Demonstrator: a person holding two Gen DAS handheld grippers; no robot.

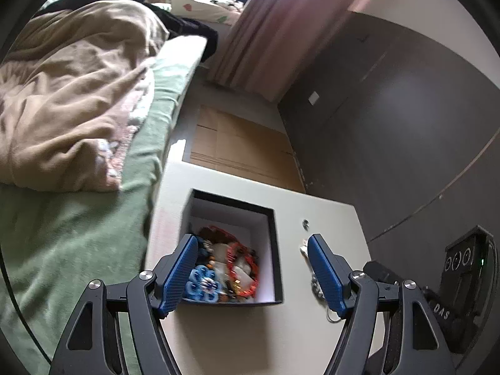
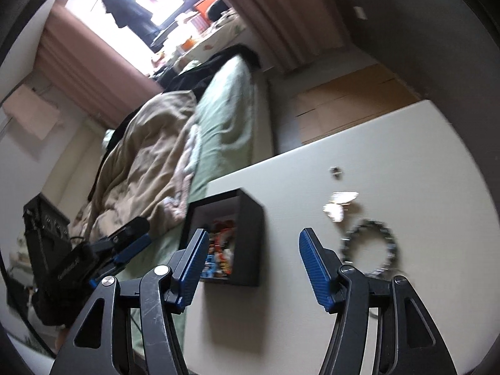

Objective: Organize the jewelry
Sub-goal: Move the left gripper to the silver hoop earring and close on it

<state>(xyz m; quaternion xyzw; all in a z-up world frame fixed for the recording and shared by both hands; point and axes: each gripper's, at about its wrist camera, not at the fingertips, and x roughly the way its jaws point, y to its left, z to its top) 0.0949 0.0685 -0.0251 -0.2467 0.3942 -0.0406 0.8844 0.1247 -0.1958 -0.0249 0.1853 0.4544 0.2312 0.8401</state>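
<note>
Black tool [image 1: 251, 276], blue ribbed pads [image 1: 179, 276]

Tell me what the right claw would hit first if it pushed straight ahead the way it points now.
Probably the bare white tabletop just right of the black box. The open right claw holds nothing, and the box may graze its left finger; depth is unclear.
</note>
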